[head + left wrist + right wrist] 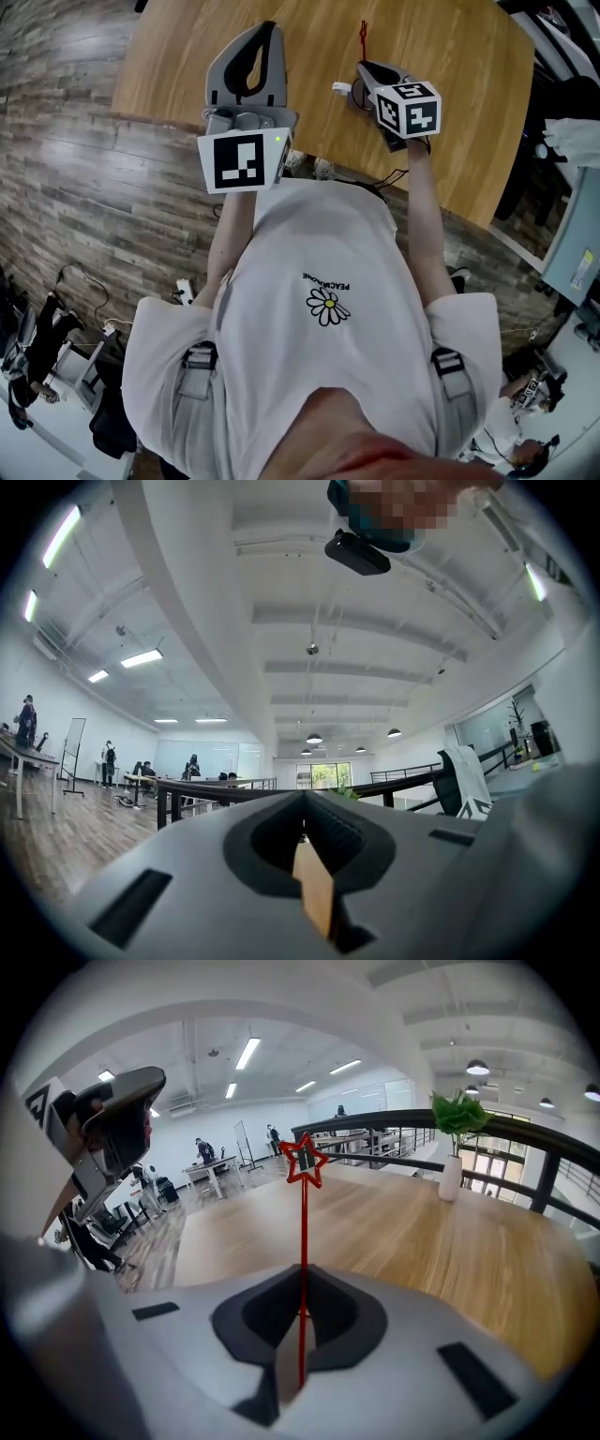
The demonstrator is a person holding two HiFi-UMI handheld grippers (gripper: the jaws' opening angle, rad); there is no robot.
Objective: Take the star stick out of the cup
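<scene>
A thin red stick [303,1232] with a red star [303,1162] at its top stands upright between the jaws of my right gripper [303,1274], which is shut on it. In the head view the right gripper [364,67] points down over the wooden table [450,84], and the red stick [363,37] reaches past its tips. A small white object [341,89] sits right beside that gripper; I cannot tell whether it is the cup. My left gripper [266,30] is held up to the left of it, its jaws [303,797] shut with nothing between them.
The table's near edge runs just in front of the person's body. A green plant in a white vase [454,1152] stands at the table's far side by a dark railing [525,1133]. Desks and people stand far off across the room.
</scene>
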